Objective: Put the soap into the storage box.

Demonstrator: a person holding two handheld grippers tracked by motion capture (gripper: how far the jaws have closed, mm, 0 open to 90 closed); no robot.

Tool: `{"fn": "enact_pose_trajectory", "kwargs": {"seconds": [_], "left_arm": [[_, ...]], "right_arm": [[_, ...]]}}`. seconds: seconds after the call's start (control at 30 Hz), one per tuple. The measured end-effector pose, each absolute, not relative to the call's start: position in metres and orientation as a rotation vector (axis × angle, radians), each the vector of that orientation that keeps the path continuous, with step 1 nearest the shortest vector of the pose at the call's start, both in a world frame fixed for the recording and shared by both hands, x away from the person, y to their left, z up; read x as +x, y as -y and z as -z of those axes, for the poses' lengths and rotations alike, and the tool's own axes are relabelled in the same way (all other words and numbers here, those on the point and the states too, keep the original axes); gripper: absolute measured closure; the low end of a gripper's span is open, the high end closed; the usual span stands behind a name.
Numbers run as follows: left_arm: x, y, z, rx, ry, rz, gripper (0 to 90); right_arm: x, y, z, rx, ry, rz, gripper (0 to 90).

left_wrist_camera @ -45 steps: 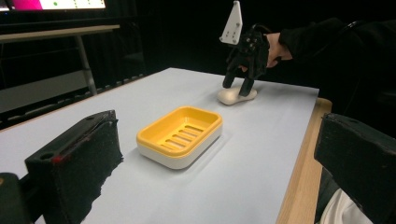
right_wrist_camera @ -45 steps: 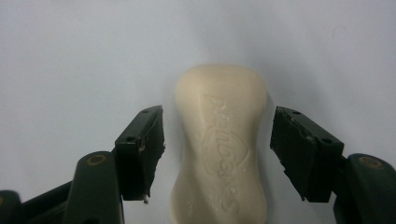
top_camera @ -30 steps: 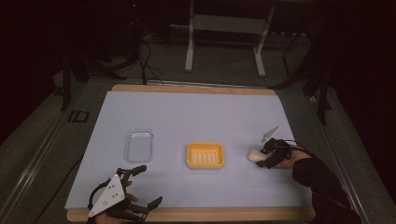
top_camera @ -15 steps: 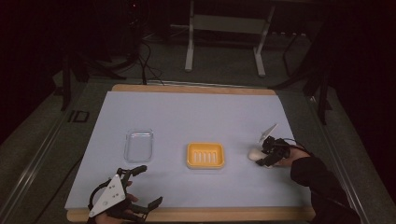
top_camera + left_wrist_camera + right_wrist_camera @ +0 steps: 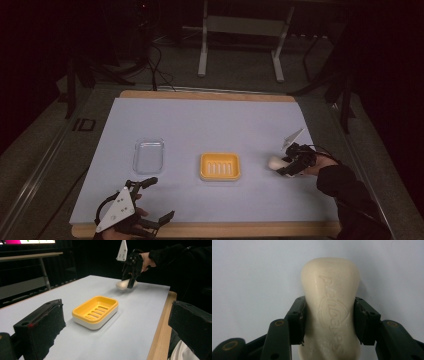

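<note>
Soap [image 5: 329, 310] sits clamped in your right tool [image 5: 291, 165], right of the yellow dish [image 5: 220, 166]; lift straight, carry it level. Left tool [image 5: 150, 200] rests wide.

The soap bar [image 5: 330, 307] is cream, with raised lettering. The soap dish [image 5: 220, 166] is yellow over a white base. The small tray [image 5: 149, 155] is clear. The counter [image 5: 210, 120] is pale blue, edged in light wood.
</note>
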State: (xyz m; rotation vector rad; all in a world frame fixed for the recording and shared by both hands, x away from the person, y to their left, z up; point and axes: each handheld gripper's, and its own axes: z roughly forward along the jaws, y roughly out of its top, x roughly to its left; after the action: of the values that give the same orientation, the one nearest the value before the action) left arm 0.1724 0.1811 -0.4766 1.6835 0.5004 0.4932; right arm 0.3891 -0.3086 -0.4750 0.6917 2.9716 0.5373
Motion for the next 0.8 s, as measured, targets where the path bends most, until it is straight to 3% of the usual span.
{"fn": "enact_pose_trajectory", "kwargs": {"seconds": [0.8], "left_arm": [[0.173,-0.179,0.477,1.699,-0.497,-0.48,0.7]], "right_arm": [[0.387,0.293,0.422,0.448,-2.981,-0.594,49.5]]}}
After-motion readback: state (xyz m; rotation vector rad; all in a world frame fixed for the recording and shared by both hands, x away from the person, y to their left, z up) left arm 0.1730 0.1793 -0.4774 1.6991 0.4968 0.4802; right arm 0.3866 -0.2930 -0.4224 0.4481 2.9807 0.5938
